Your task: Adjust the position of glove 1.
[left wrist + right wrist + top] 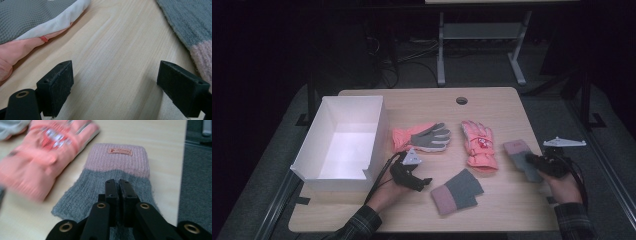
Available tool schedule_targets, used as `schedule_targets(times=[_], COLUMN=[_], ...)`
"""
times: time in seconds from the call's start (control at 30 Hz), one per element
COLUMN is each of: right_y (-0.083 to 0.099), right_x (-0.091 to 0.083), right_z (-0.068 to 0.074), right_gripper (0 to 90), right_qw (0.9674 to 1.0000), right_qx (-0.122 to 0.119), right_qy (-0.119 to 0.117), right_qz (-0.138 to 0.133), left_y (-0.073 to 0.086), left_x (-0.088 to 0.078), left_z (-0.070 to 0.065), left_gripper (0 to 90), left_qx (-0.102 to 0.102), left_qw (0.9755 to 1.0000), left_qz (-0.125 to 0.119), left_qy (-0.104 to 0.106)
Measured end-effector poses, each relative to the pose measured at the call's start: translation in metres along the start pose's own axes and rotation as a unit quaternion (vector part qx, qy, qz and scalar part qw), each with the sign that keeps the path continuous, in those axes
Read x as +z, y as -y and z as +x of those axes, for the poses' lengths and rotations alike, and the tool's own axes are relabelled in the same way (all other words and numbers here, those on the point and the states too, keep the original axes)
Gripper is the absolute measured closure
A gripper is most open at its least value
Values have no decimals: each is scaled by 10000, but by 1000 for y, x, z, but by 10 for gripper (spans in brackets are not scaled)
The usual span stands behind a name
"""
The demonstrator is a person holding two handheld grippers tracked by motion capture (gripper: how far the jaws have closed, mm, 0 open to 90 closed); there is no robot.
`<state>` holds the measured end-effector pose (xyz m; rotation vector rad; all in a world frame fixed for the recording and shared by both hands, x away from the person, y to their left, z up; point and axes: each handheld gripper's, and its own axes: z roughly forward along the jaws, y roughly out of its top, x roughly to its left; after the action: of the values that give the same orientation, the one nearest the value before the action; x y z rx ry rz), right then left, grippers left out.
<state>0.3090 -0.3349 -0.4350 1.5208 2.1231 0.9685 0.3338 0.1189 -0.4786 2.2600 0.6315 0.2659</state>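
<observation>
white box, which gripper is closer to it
Left. The left gripper sits just off the white box, near its front right corner, jaws open over bare wood. The right gripper is across the table, shut on the grey and pink knit glove.

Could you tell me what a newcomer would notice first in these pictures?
Probably the white box standing open at the table's left, and the bright pink gloves lying mid-table. Next, the right tongs, pinched shut on a grey knit glove with a pink cuff near the right edge, while the left tongs gape over bare wood.
</observation>
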Motion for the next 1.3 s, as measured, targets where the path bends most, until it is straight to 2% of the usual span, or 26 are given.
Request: schedule_targets(times=[0.07, 0.17, 0.2, 0.27, 0.5, 0.57, 0.63, 0.67, 0.73, 0.77, 0.8, 0.83, 1.07, 1.17, 1.3], right_y=[4, 14, 17, 25, 38, 39, 36, 36, 37, 39, 39, 44, 59, 63, 63], right_x=[-2, -8, -11, -17, -19, -19, -24, -24, -26, -26, -26, -27, -37, -36, -31], right_z=[4, 16, 19, 27, 36, 36, 35, 35, 34, 34, 34, 37, 33, 29, 23], right_gripper=[862, 861, 862, 862, 842, 772, 684, 684, 770, 858, 858, 898, 900, 900, 900], right_qw=[10000, 9996, 9995, 9993, 9981, 9979, 9985, 9985, 9986, 9980, 9980, 9971, 9968, 9957, 9955], right_qx=[-38, -226, -248, -273, -357, -329, -327, -327, -347, -298, -298, -373, -326, -302, -295], right_qy=[-53, -114, -110, -164, -365, -418, -373, -373, -312, -354, -354, -323, -185, -120, -15], right_qz=[42, 111, 139, 173, 331, 381, 246, 246, 254, 424, 424, 582, 710, 862, 896], left_y=[0, 0, 0, 0, 0, 0, 0, 0, 0, 0, 0, 0, 0, 0, 0], left_x=[0, 0, 0, 0, 0, 0, 0, 0, -1, 0, 0, 0, 0, 0, 0], left_z=[0, 0, 1, 0, 0, 0, 0, 0, 0, 0, 0, 0, 0, 0, 0], left_gripper=[130, 130, 130, 130, 130, 130, 130, 130, 130, 130, 130, 130, 130, 130, 130], left_qx=[-1, -3, 46, -13, 6, 4, 24, 24, 33, 30, 25, 13, -3, -3, 0], left_qw=[10000, 10000, 10000, 10000, 10000, 10000, 10000, 10000, 10000, 10000, 10000, 10000, 10000, 10000, 10000], left_qz=[2, 3, 25, 12, 41, 41, 43, 43, 44, 43, 42, 40, 40, 44, 44], left_qy=[-2, -4, -11, 0, -6, -7, -13, -13, -15, -15, -13, -9, -13, -22, -28])
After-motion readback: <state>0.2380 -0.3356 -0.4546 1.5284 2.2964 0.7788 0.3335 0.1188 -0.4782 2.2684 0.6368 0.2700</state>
